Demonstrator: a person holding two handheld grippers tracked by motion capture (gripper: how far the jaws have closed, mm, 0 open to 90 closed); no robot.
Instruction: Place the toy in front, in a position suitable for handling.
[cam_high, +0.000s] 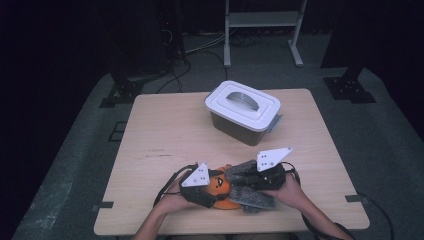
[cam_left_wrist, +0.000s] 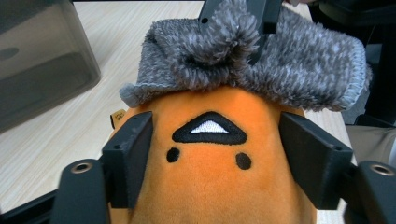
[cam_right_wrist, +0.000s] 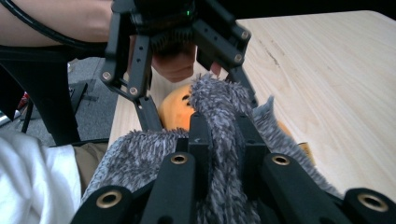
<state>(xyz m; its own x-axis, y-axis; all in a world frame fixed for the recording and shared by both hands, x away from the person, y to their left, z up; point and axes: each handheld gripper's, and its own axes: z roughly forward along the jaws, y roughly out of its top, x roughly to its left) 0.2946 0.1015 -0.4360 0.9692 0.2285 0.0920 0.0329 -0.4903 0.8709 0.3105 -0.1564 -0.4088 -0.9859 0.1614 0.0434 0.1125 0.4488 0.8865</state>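
orange plush toy (cam_left_wrist: 210, 177): lies at the near edge of the tabletop (cam_high: 165, 135), between the person's two hands, its stitched black-and-white face turned toward the left gripper's camera.
grey fuzzy cloth (cam_left_wrist: 299, 65): a shaggy knitted piece lying over the far end of the toy and spilling onto the tabletop beside it; one fold is bunched up into a ridge.
left gripper (cam_left_wrist: 215, 144): fingers (cam_left_wrist: 128, 149) part-way open, one on each side of the toy's body and touching its sides, so it looks like a light hold that steadies the toy.
right gripper (cam_right_wrist: 219, 154): fingers narrow, pinched on the bunched fold of the cloth, which rises between them.
white-lidded box (cam_high: 243, 111): a lidded plastic tub with a handle, standing farther back on the tabletop, well apart from the toy; its lid is on.
done so far: by my reading, the toy is pinned in place, the cloth is gripped and one end already rests over the toy.
left to do: the cloth is not yet drawn over or around the whole toy; most of the orange body is bare, so the pull across and any tucking remain.
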